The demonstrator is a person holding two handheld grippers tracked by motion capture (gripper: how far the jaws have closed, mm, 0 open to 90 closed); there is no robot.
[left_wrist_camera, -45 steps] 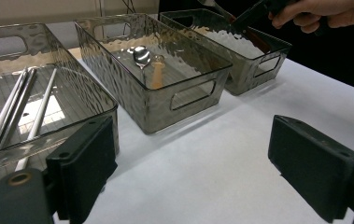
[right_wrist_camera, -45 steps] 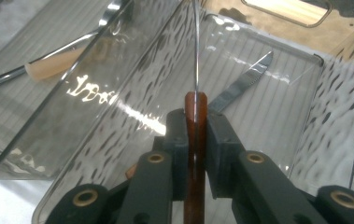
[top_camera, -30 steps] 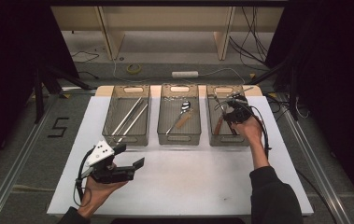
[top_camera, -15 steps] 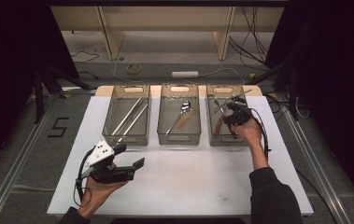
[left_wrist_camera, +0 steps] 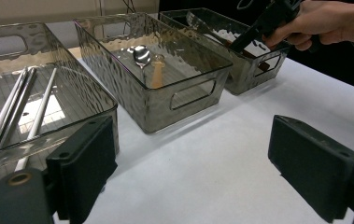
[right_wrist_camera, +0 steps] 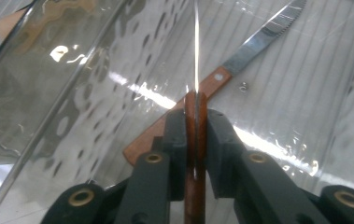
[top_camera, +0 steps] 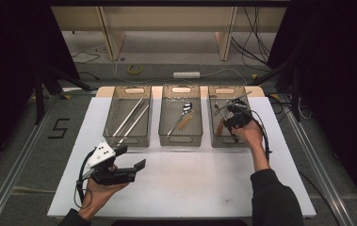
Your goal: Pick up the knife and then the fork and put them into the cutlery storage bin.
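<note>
Currently right tongs [right_wrist_camera: 195,128] clamped on knife handle [right_wrist_camera: 195,154], blade edge-on, over bin [top_camera: 214,134]

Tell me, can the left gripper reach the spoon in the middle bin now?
Probably yes. The left gripper is open and holds nothing, the middle bin has no lid, and the spoon lies uncovered. The right gripper works over another bin.

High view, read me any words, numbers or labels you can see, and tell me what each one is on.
"5": a dark numeral on the grey floor, left of the white table.
No lettering shows on the three clear bins or on the left gripper.
</note>
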